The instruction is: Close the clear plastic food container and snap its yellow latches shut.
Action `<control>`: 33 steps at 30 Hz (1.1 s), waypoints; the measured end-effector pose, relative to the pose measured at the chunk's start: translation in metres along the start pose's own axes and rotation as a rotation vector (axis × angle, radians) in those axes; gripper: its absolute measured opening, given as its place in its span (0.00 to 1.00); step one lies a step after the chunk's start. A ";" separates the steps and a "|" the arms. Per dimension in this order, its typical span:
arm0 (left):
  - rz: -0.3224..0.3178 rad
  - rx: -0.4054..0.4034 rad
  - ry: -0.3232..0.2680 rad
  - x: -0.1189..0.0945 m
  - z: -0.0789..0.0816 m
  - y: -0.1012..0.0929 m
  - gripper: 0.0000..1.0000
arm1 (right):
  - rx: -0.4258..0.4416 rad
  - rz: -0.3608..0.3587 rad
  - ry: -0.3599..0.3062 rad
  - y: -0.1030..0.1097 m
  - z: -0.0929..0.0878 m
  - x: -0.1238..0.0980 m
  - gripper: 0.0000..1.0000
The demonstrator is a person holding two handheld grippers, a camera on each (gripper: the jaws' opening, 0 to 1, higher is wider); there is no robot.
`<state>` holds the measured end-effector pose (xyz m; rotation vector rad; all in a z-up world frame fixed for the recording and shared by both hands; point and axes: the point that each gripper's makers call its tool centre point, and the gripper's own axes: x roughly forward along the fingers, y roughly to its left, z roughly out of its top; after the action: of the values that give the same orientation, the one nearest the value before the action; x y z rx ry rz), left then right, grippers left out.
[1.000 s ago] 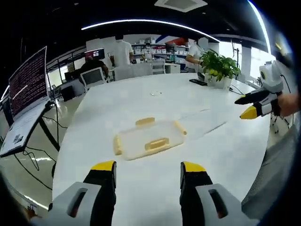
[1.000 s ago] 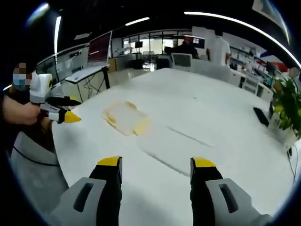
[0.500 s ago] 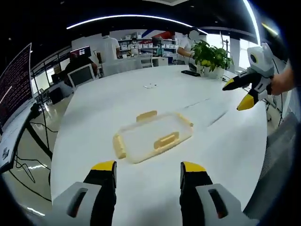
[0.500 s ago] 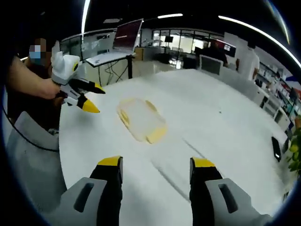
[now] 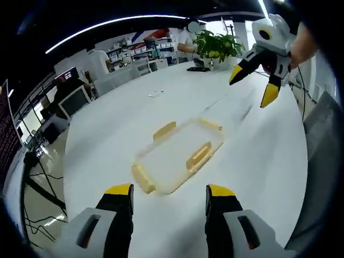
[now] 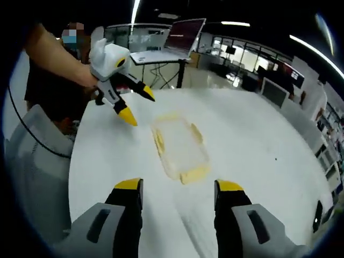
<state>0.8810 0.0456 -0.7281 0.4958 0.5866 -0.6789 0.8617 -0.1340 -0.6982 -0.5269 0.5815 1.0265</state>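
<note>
In the left gripper view, the left claw rises from six o'clock with its yellow-tipped jaws spread wide, empty, above the large white oval desk. The clear plastic food container with yellow latches lies flat on the desk just ahead of this claw at twelve o'clock, apart from its tips. At one o'clock the right claw hangs over the desk, jaws parted, held by a hand. A green potted plant stands at the desk's far edge.

In the right gripper view, the right claw is spread and empty, the container ahead at twelve o'clock. The left claw, parted, hovers at ten o'clock beside the container; a laptop stands beyond.
</note>
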 end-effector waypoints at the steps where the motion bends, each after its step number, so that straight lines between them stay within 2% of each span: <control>1: -0.010 0.011 0.001 0.002 0.000 0.001 0.48 | -0.002 0.007 0.002 -0.002 0.002 0.004 0.51; 5: -0.051 0.121 0.004 0.008 0.006 0.008 0.47 | -0.006 0.034 0.011 -0.005 0.006 0.012 0.50; 9: -0.102 0.149 0.006 0.014 0.008 0.012 0.47 | -0.031 0.060 0.022 -0.007 0.009 0.019 0.50; 14: -0.211 0.225 0.020 0.020 0.003 0.010 0.47 | -0.052 0.091 0.051 -0.011 0.008 0.031 0.50; 23: -0.302 0.373 0.087 0.028 -0.009 0.015 0.46 | -0.089 0.125 0.087 -0.012 0.005 0.044 0.51; 29: -0.373 0.422 0.118 0.034 -0.008 0.024 0.46 | -0.099 0.139 0.116 -0.016 0.000 0.053 0.52; 32: -0.447 0.422 0.143 0.036 -0.009 0.025 0.46 | -0.097 0.139 0.129 -0.020 -0.001 0.058 0.52; 33: -0.447 0.443 0.145 0.038 -0.009 0.029 0.46 | -0.095 0.141 0.129 -0.021 0.000 0.059 0.52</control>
<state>0.9221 0.0537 -0.7521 0.8430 0.6938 -1.2184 0.9033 -0.1060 -0.7348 -0.6462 0.6943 1.1636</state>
